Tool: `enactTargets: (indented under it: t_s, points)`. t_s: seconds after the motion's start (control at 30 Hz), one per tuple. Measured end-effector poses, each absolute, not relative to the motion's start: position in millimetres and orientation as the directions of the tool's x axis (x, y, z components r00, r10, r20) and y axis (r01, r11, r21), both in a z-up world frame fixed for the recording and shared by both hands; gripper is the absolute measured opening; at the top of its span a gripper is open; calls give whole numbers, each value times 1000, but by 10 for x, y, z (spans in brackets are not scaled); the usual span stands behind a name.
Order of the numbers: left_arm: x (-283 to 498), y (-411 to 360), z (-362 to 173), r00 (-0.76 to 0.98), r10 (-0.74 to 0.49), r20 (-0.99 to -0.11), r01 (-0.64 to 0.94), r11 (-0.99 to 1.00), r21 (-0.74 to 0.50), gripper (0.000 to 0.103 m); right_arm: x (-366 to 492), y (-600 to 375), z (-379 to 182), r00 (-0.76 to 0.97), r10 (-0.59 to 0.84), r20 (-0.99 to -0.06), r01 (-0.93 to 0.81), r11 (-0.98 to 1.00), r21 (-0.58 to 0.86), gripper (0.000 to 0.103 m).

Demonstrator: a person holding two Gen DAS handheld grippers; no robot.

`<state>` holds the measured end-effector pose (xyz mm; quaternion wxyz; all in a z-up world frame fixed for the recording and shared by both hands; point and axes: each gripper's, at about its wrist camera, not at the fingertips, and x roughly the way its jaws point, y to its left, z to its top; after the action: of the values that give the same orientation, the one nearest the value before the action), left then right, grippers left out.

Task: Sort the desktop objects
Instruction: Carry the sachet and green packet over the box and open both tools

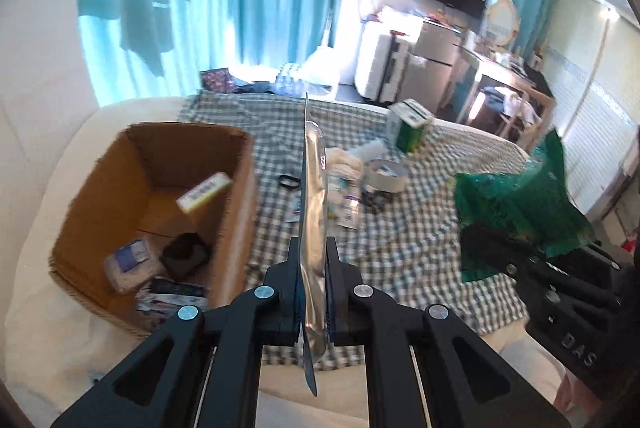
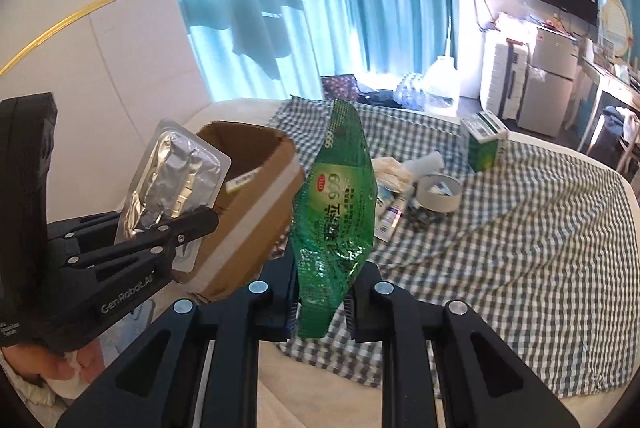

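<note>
My left gripper [image 1: 313, 248] is shut on a flat silver foil blister pack [image 1: 314, 196], seen edge-on and held up above the checked cloth, just right of an open cardboard box [image 1: 234, 196]. From the right wrist view the same foil pack [image 2: 176, 172] shows its face, clamped in the left gripper [image 2: 200, 216] beside the box [image 2: 256, 212]. My right gripper [image 2: 320, 280] is shut on a green plastic sachet [image 2: 336, 204], lifted off the cloth. That sachet [image 1: 516, 204] appears at the right in the left wrist view, with the right gripper [image 1: 496, 240] dark under it.
The box holds a yellow-white carton [image 1: 205, 191], a tissue pack [image 1: 130, 262] and a black item [image 1: 186, 254]. On the checked cloth [image 1: 420, 240] lie a white round tin [image 1: 387, 174], small packets, a black ring [image 1: 289, 181] and a green-white carton [image 1: 412, 124]. Curtains and furniture stand behind.
</note>
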<state>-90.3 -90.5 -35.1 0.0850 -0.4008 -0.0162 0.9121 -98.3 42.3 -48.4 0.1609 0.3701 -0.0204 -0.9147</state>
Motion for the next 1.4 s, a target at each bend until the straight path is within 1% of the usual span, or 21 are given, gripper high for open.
enactTargets:
  t_s: [0.17, 0.3, 0.73, 1.1, 1.17, 1.23, 1.27, 1.3, 1.33, 1.37, 1.4]
  points:
    - [-918, -1255, -322, -681, 132, -721, -76, -991, -110, 9, -1024, 49, -489, -650, -351, -674, 346, -927, 149, 18]
    - [-942, -1512, -388, -673, 105, -732, -33, -993, -112, 9, -1075, -236, -542, -625, -369, -688, 390, -911, 134, 18]
    - [-1164, -2276, -855, -613, 35, -790, 105, -987, -125, 9, -1402, -947, -950, -510, -430, -745, 492, -856, 157, 18]
    - [-1384, -2609, -1211, -561, -7, -828, 165, -981, -103, 9, -1915, -1381, -1144, -466, -456, -758, 530, -830, 174, 18]
    - [-1413, -2636, -1245, -555, -5, -832, 179, -977, -113, 10, -1952, -1424, -1154, -471, -459, -753, 535, -828, 170, 18]
    - [-1428, -2635, -1300, -541, -14, -841, 176, -980, -97, 11, -1956, -1430, -1141, -492, -467, -734, 539, -826, 164, 18]
    - [-1433, -2625, -1320, -534, -19, -846, 174, -981, -87, 16, -1943, -1429, -1119, -509, -466, -724, 537, -829, 156, 24]
    - [-1435, -2616, -1342, -530, -23, -848, 172, -982, -81, 19, -1938, -1424, -1106, -523, -461, -717, 533, -833, 146, 41]
    - [-1437, -2617, -1363, -527, -31, -850, 178, -981, -74, 30, -1938, -1421, -1092, -532, -459, -711, 532, -835, 140, 53]
    - [-1431, -2616, -1369, -525, -36, -850, 184, -980, -72, 47, -1927, -1414, -1066, -548, -458, -700, 532, -836, 131, 65]
    - [-1423, -2617, -1372, -526, -40, -849, 194, -978, -74, 56, -1901, -1397, -1020, -581, -456, -674, 529, -841, 112, 72]
